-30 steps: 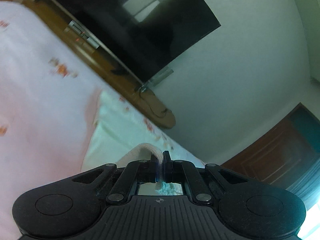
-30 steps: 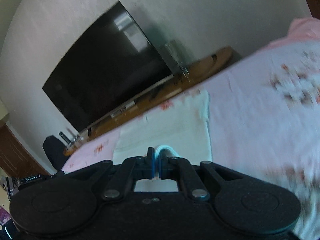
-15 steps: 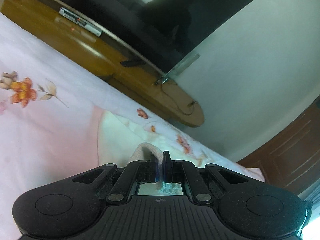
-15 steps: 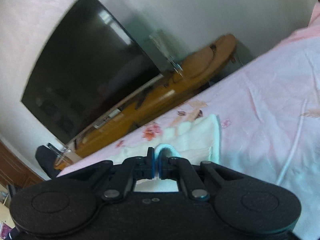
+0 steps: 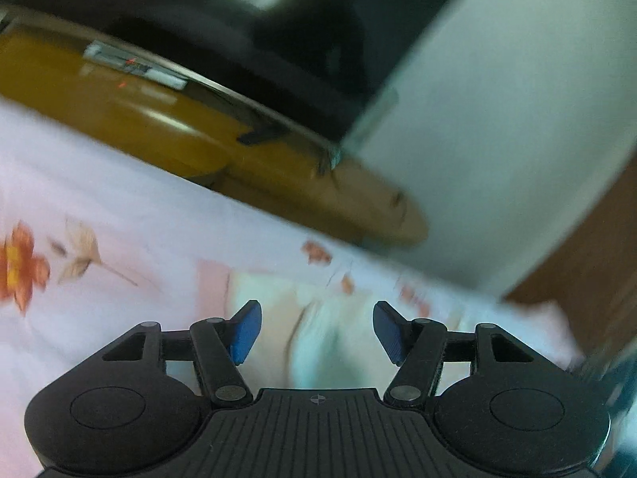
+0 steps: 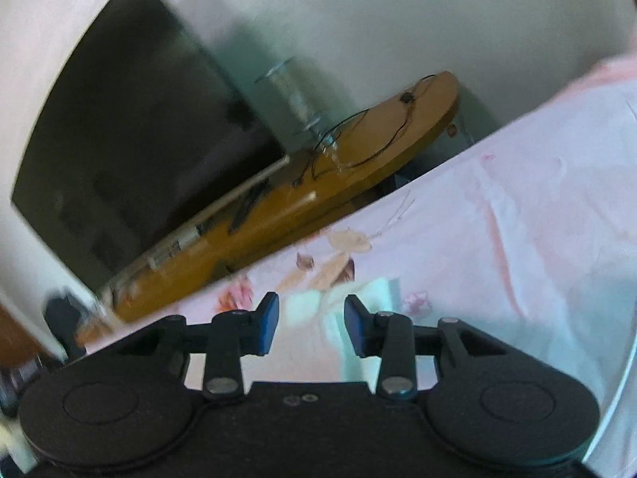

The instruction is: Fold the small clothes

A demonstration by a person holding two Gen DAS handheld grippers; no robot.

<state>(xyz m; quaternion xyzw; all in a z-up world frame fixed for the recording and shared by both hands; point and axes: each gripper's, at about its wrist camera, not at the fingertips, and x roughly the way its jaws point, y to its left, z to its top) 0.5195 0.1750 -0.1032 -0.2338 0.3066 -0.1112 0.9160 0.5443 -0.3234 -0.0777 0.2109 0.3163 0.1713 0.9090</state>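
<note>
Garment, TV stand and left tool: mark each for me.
Garment (image 6: pixel 370 298): right wrist view, pale far edge on the bedsheet.
TV stand (image 6: pixel 398 131): right wrist view, rounded wooden end.
Left tool (image 5: pixel 314 328): left wrist view, gap between the opening blue pads.

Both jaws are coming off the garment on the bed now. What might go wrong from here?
The left gripper and right gripper are opening with the pale garment lying loose between their jaws, so pulling back could snag the fabric and undo the fold. The views are blurred, so the fold's edges may sit uneven on the floral bedsheet.
</note>
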